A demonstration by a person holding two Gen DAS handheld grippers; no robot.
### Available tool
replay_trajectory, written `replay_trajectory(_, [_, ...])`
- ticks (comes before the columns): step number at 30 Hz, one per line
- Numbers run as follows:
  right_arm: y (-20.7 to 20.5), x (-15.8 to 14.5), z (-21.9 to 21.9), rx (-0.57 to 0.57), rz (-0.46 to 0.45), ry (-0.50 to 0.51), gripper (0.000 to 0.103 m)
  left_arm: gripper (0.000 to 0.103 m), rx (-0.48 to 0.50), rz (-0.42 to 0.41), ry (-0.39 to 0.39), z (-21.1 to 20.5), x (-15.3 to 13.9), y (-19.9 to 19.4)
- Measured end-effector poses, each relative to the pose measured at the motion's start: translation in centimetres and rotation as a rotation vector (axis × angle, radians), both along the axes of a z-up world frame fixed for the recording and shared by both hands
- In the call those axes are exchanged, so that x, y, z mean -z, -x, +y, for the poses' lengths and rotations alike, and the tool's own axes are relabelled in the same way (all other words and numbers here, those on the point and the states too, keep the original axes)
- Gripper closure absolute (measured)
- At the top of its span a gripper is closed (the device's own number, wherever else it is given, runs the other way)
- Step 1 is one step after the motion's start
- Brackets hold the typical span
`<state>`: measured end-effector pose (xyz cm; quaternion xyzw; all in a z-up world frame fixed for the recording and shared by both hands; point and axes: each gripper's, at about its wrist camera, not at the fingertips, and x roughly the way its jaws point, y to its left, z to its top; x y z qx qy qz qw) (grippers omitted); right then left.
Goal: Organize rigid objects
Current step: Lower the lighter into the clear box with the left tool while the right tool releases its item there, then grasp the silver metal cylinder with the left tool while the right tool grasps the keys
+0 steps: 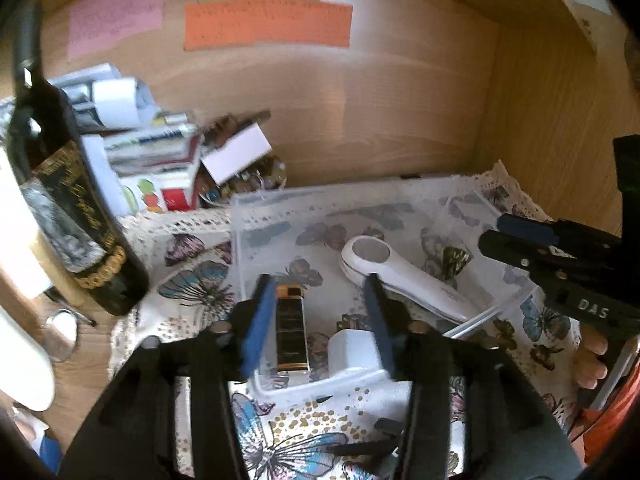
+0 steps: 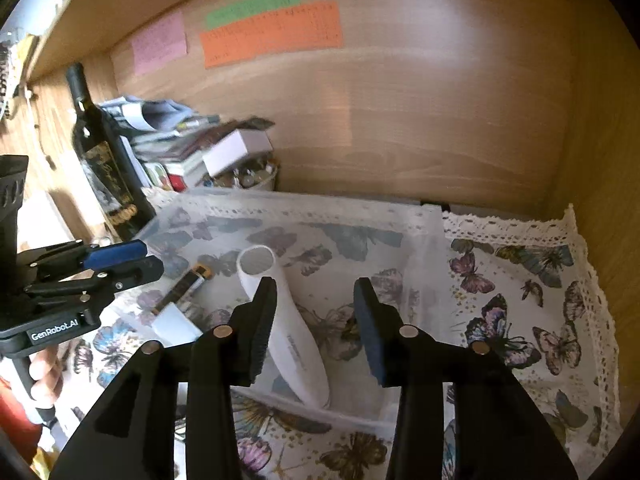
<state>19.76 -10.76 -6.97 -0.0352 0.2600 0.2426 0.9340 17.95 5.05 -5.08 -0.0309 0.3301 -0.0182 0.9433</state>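
- Okay, left gripper (image 1: 320, 312) jaws spread wide, empty, above clear plastic bin (image 1: 400, 190).
- Right gripper (image 2: 316, 320) jaws gaping, empty.
- White handheld device (image 2: 288, 328), black lighter (image 1: 291, 328), white charger (image 1: 352, 352) lie inside bin.

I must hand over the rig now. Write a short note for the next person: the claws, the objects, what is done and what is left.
Left claw: open, empty, over the near end of the clear bin.
Right claw: open, empty, above the white handheld device.
In the bin: the white handheld device, a black and gold lighter and a white charger block.
Done: these three objects lie in the bin.
Left: I see no loose object on the butterfly cloth; check the pile beside the dark bottle.
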Motion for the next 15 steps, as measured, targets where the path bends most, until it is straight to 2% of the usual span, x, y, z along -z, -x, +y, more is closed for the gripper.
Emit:
replay_trajectory(4, [2.2, -1.1, -0.4, -0.005, -0.052, -0.014, 0.056, 0.033, -0.008, -0.051, -0.011, -0.1, -1.2, 1.9])
replay_trajectory(6, [3.3, -1.4, -0.7, -0.014, -0.073, -0.022, 0.051, 0.018, -0.016, -0.07, -0.013, -0.1, -1.7, 3.1])
replay_trajectory(9, [4.8, -1.6, -1.2, -0.029, -0.096, -0.03, 0.046, 0.007, -0.025, -0.089, -0.023, -0.2, -1.8, 4.6])
replay_trajectory(12, [6.3, -1.4, -1.7, -0.043, -0.11, -0.034, 0.041, 0.005, -0.019, -0.076, -0.028, -0.5, -1.2, 6.0])
replay_trajectory(15, [7.4, -0.6, -2.1, -0.055, -0.099, -0.039, 0.04, 0.005, -0.002, -0.023, -0.018, -0.9, 0.2, 6.8])
